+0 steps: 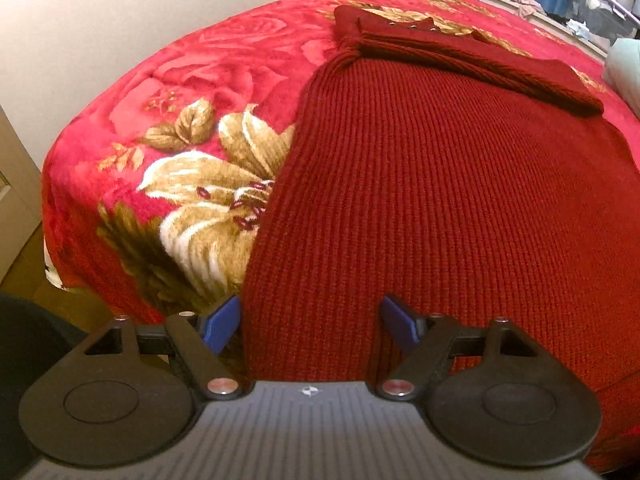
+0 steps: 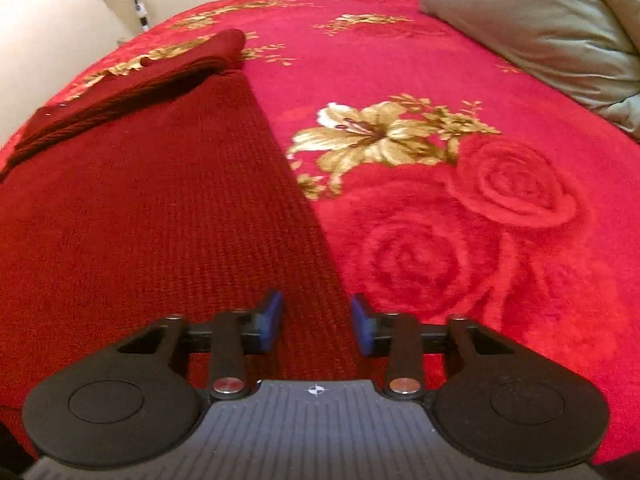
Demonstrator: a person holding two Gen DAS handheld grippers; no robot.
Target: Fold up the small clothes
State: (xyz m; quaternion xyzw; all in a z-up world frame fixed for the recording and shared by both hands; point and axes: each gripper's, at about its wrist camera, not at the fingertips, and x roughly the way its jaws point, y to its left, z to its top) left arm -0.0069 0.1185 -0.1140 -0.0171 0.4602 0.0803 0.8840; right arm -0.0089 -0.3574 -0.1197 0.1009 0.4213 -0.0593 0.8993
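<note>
Dark red knitted garment [image 1: 440,208] flat on floral bed blanket [image 1: 168,92]; left gripper [image 1: 310,324] and right gripper [image 2: 318,322] both apart above its near edge.

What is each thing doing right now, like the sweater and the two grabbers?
Dark red ribbed knit sweater: spread flat on the bed, sleeve folded across its top.
Red fleece blanket with gold flowers: spread flat under the sweater.
Pale green pillow: lying at the bed's far side.
Left gripper: open, over the sweater's left edge.
Right gripper: open, over the sweater's right edge.
</note>
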